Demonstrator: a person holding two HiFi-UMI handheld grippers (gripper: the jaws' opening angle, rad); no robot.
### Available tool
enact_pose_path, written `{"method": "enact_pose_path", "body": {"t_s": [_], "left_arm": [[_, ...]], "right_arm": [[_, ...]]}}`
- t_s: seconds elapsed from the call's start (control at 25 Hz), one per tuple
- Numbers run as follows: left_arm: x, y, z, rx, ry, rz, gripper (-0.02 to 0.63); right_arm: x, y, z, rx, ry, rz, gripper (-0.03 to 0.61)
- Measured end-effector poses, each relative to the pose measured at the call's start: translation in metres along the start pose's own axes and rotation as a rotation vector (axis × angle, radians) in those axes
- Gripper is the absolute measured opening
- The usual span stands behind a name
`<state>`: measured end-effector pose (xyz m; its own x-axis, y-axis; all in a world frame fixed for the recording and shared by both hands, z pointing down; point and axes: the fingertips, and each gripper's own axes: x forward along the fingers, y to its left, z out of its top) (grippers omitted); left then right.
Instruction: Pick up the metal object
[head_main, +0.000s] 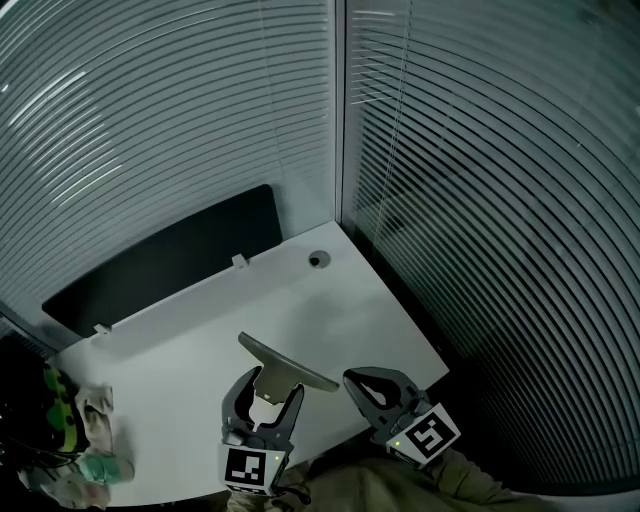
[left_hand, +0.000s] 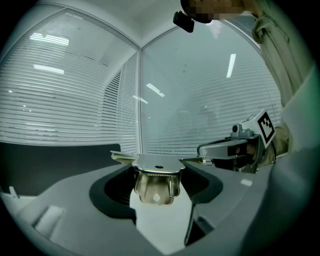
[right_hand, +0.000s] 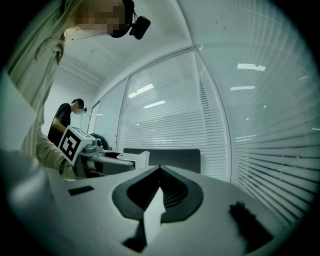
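The metal object (head_main: 287, 364) is a shiny bracket with a flat, curved top plate and a brass-coloured clip body under it. My left gripper (head_main: 268, 392) is shut on it and holds it just above the white desk (head_main: 200, 330) near the front edge. In the left gripper view the metal object (left_hand: 156, 184) sits between the wide-set jaws, its plate spanning their tips. My right gripper (head_main: 352, 379) hovers to the right of it, empty, its jaws shut with the tips meeting (right_hand: 160, 169). The right gripper (left_hand: 235, 149) also shows in the left gripper view.
A black panel (head_main: 165, 262) stands along the desk's back edge, with window blinds behind it and to the right. A round cable hole (head_main: 318, 259) lies in the far corner. Cloths and a green item (head_main: 80, 430) lie at the desk's left end. A person (right_hand: 64, 117) stands far off.
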<state>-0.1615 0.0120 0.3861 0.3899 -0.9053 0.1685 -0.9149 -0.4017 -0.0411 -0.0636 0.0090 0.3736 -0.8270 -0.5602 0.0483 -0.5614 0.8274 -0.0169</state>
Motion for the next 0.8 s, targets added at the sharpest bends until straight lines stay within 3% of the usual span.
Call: {"method": "enact_pose_path", "body": {"t_s": [0.64, 0.8], "left_arm": [[0.0030, 0.0003, 0.0052, 0.013, -0.026, -0.008, 0.291], [0.0019, 0.0024, 0.0078, -0.022, -0.011, -0.001, 0.291]], "right_arm": [[0.0027, 0.0003, 0.0067, -0.020, -0.008, 0.003, 0.005], [0.0043, 0.0013, 0.0050, -0.006, -0.001, -0.004, 0.005]]}}
